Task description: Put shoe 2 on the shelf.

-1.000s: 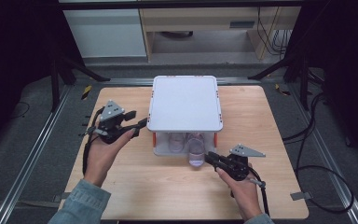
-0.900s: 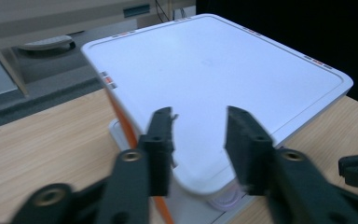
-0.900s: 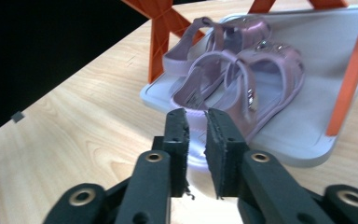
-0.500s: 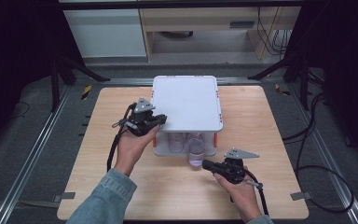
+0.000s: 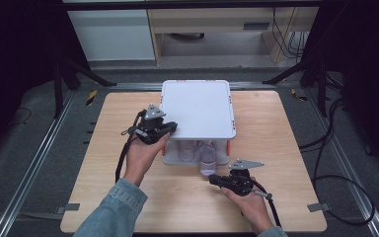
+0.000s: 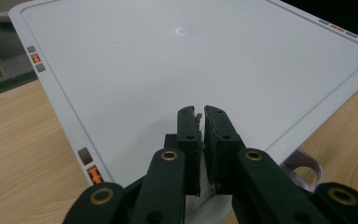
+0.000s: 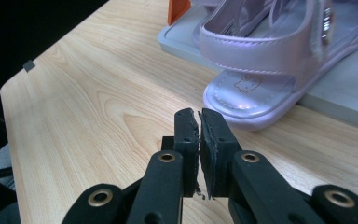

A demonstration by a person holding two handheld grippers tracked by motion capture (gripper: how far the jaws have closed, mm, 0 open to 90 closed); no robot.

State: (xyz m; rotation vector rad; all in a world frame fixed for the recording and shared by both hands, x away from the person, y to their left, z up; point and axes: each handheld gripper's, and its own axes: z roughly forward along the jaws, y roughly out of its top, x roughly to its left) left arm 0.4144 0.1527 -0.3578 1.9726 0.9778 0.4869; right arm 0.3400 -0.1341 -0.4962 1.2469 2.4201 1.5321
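Both grippers are closed and empty. The left gripper (image 5: 170, 128) rests over the near left corner of the white shelf top (image 5: 197, 106), its jaws having just been closing with nothing between them. The right gripper (image 7: 199, 122), also just closing on nothing, lies low on the tabletop (image 5: 286, 148), just near the toe of the lilac sandal (image 7: 256, 88). That sandal pokes out past the lower shelf's near edge. By my read, it's barely begun: sandals not yet moved, not yet gripped.
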